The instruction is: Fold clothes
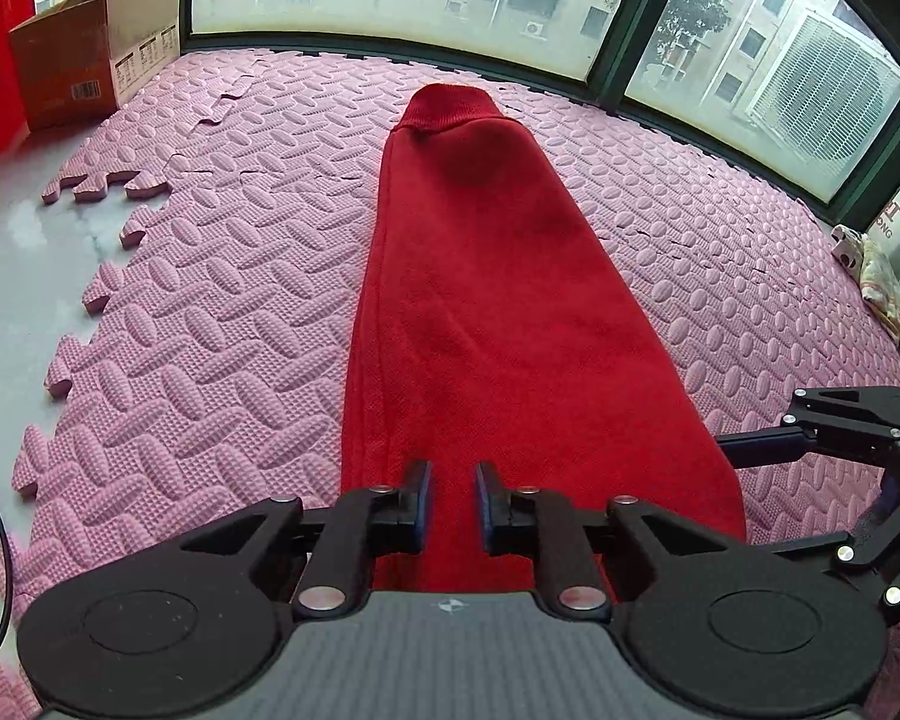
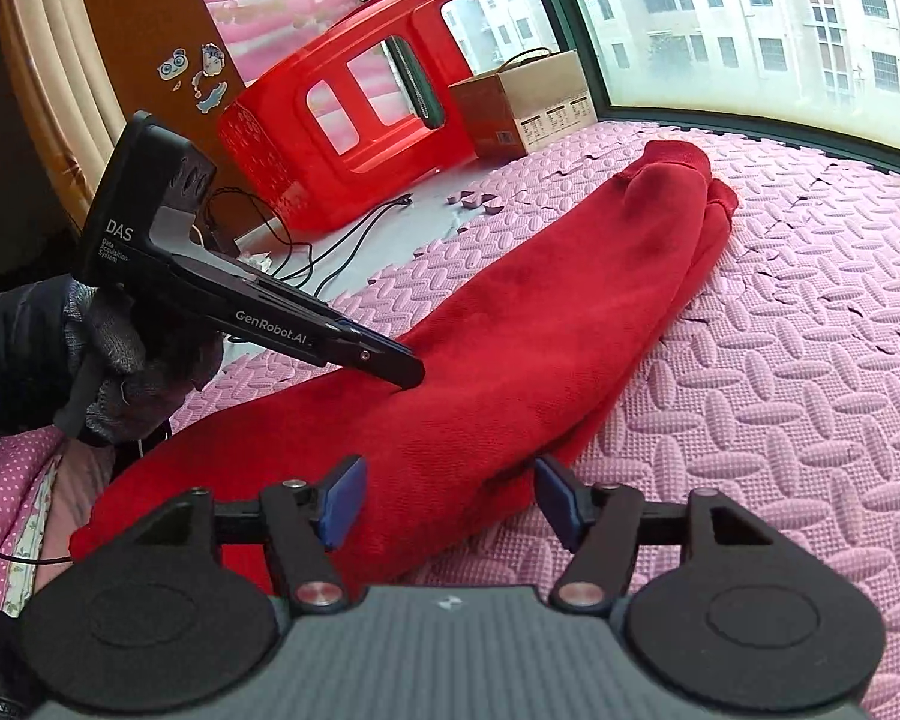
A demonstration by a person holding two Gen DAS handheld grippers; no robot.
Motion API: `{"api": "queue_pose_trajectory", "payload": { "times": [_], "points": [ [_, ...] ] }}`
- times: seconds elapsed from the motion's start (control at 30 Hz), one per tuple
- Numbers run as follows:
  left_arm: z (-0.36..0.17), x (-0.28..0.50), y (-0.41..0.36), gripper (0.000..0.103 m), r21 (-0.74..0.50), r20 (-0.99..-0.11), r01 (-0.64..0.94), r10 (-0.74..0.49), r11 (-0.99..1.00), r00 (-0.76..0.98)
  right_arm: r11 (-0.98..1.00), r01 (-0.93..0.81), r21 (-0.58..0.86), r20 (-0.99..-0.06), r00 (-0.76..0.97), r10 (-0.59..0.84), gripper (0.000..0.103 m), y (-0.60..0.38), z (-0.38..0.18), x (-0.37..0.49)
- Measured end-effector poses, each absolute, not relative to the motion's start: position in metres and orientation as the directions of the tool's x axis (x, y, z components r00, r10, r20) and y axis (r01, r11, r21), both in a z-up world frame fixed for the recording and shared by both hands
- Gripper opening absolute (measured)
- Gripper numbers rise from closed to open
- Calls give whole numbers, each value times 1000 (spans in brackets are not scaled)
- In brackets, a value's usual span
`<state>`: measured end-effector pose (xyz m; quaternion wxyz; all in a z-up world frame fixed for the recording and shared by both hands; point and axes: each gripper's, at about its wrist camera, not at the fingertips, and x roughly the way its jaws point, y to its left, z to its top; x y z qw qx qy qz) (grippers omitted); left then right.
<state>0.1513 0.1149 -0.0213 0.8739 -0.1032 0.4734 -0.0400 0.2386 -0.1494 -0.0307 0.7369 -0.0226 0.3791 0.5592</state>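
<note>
garment: a red knitted garment (image 1: 474, 312) lies folded into a long narrow strip on the pink foam mat (image 1: 210, 312), running from the bottom centre of the left wrist view up to its ribbed band near the top centre.
left gripper: the left gripper (image 1: 453, 501) sits at the bottom centre of its own view, directly over the near end of the red strip; its blue-padded fingers (image 1: 424, 495) stand a narrow gap apart with red cloth showing between them. whether they pinch a fold cannot be told.
same tool, other view: in the right wrist view the left gripper (image 2: 405, 369) comes in from the middle left, held by a gloved hand (image 2: 132, 372), its tip down on the top of the garment (image 2: 510, 324) about midway along.
right gripper: the right gripper (image 2: 450, 501) fills the bottom of its view, fingers (image 2: 345, 498) spread wide and holding nothing, the near edge of the red cloth lying between them.
far end: in the right wrist view the ribbed cuff end lies in the upper right of centre, a second layer showing just beside it.
mat: interlocking pink tiles (image 2: 780, 360), bare pale floor at the left edge.
background: a red plastic stool (image 2: 354, 102) tipped on its side in the upper left, a cardboard box (image 2: 522, 102) just beside it under the window (image 2: 750, 18); black cables (image 2: 330, 252) trail across the floor.
</note>
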Motion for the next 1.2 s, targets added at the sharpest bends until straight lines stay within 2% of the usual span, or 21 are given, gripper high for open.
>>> {"api": "queue_pose_trajectory", "payload": {
  "times": [0.2,0.53,0.63,0.77,0.87,0.97,1.2],
  "points": [
    [-24,152,120,18,-243,-809,-39,-180,969,559,233,-867,442,-524,-38,851,73,-139,-45,255],
    [-24,154,120,18,-248,-807,-41,-183,968,561,199,-871,448,-462,-35,886,75,-147,-41,270],
    [-25,155,120,18,-250,-806,-43,-183,967,563,126,-847,517,-432,-131,892,83,-136,-48,279],
    [-25,156,120,18,-250,-806,-44,-183,967,563,7,-787,617,-399,-305,865,84,-129,-60,278],
    [-26,156,120,18,-251,-802,-45,-182,967,570,-30,-792,610,-383,-328,863,86,-127,-58,275],
    [-26,156,119,18,-244,-801,-44,-176,969,572,-63,-776,627,-388,-382,839,86,-125,-59,274],
    [-26,158,115,18,-208,-801,-22,-158,978,577,-73,-827,558,-500,-405,765,85,-155,-44,270]
  ]
}}
